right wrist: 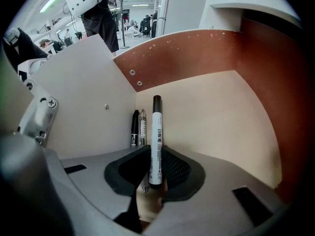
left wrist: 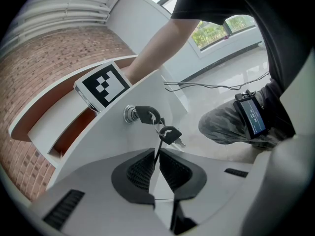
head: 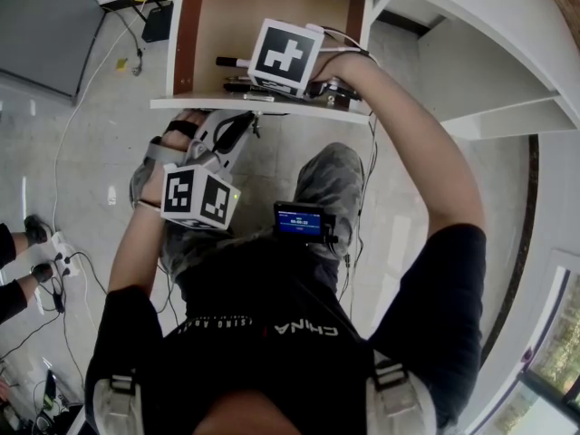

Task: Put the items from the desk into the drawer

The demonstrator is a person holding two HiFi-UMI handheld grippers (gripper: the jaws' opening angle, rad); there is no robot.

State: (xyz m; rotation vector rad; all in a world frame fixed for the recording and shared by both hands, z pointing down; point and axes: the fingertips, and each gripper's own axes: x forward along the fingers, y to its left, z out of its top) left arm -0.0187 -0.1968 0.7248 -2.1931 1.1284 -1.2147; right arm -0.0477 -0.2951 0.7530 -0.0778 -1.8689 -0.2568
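Marker (right wrist: pixel 156 132) in drawer (right wrist: pixel 211 122): our right tongs (right wrist: pixel 155 154) grip it, release due next; left tongs (left wrist: pixel 156 156) pinch the key cord (left wrist: pixel 159 149).

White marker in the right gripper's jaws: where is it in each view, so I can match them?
Head view: not clearly seen, under the right gripper's cube.
Left gripper view: not in it.
Right gripper view: white marker at centre, gripped between the jaws.
Shared landmark: the drawer, keyed front in left gripper view, floor in right.
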